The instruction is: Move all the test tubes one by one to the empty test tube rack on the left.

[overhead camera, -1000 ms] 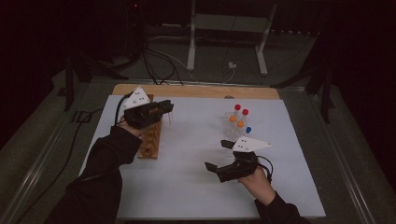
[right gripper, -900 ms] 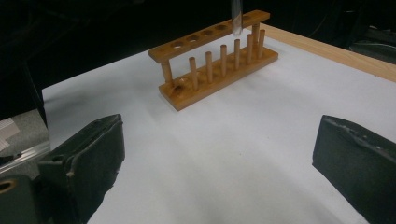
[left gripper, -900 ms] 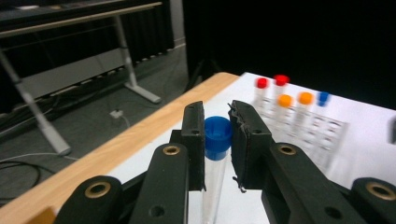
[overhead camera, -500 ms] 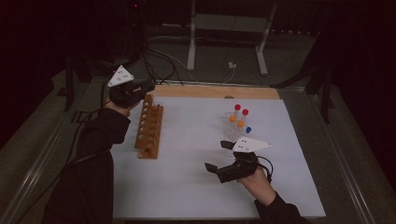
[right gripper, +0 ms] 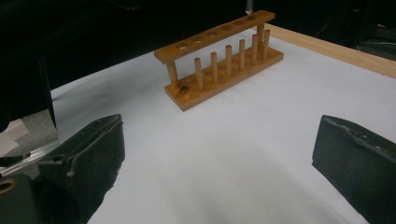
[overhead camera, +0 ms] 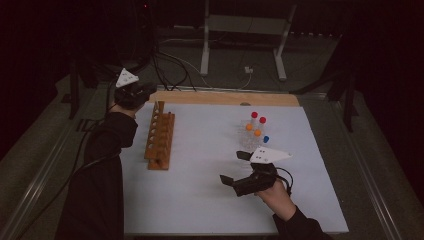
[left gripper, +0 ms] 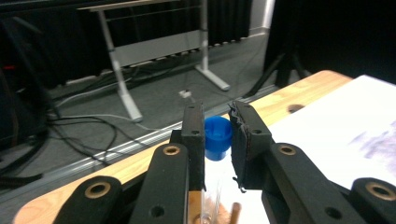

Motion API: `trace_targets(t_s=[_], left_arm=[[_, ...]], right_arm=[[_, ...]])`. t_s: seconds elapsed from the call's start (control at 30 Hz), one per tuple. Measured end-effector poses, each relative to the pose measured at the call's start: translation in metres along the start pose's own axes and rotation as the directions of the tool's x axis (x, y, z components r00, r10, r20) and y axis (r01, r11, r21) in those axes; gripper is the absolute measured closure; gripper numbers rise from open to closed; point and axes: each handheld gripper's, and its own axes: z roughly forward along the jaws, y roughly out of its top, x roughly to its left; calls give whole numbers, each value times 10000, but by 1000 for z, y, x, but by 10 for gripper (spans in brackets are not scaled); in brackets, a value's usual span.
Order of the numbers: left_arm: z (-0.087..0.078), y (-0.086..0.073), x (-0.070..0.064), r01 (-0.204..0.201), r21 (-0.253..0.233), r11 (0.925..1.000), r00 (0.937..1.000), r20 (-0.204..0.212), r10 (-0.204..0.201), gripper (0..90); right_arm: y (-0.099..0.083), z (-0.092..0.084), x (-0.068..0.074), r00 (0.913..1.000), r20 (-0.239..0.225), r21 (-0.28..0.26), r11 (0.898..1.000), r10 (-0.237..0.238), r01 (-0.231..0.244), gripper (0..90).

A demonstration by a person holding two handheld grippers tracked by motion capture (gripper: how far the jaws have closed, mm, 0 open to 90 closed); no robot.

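The test tube with the blue cap sits between the pads of the left gripper, which is clenched on it. The left gripper view shows this cap and a piece of clear glass below it, held over the far left corner of the table. In the high view the tube itself is too small to tell; there the left gripper is beside the far end of the wooden rack. The right gripper rests low over the white sheet with its jaws wide apart and nothing between them. The right gripper view shows one rack with six holes on top. In the high view I count five capped tubes standing together: two red, two orange, one blue.
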Motion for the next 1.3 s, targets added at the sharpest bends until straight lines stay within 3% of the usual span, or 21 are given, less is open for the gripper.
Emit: trace_targets(t_s=[0.07, 0.13, 0.33, 0.77, 0.9, 1.07, 1.3], left_arm=[[3, -5, 1, -50, 81, 10000, 9997, -226, 52, 777], [6, -10, 3, 244, 2, 9997, 9995, -192, -244, 777], [15, -24, 2, 453, 217, 9987, 9988, -168, -450, 777], [29, -55, -6, 398, 754, 9964, 9991, -164, -387, 777], [30, -59, -5, 507, 681, 9964, 9986, -169, -497, 777], [30, -59, -6, 356, 717, 9968, 9992, -207, -342, 776], [30, -59, -4, 549, 718, 9959, 9984, -142, -540, 773]], right_arm=[[0, 0, -1, 10000, 23, 10, 10000, -13, 13, 20], [-1, 1, -1, 10000, 2, 13, 10000, 25, -25, 20], [0, -1, -1, 10000, 3, -29, 10000, 52, -52, 20], [0, -2, -1, 10000, -24, -43, 10000, 62, -62, 21], [0, -2, -1, 10000, -43, -27, 10000, 66, -66, 20], [1, -2, -1, 9999, -108, -29, 9999, 118, -119, 21], [2, -4, -2, 9998, -99, -77, 9998, 158, -159, 21]])
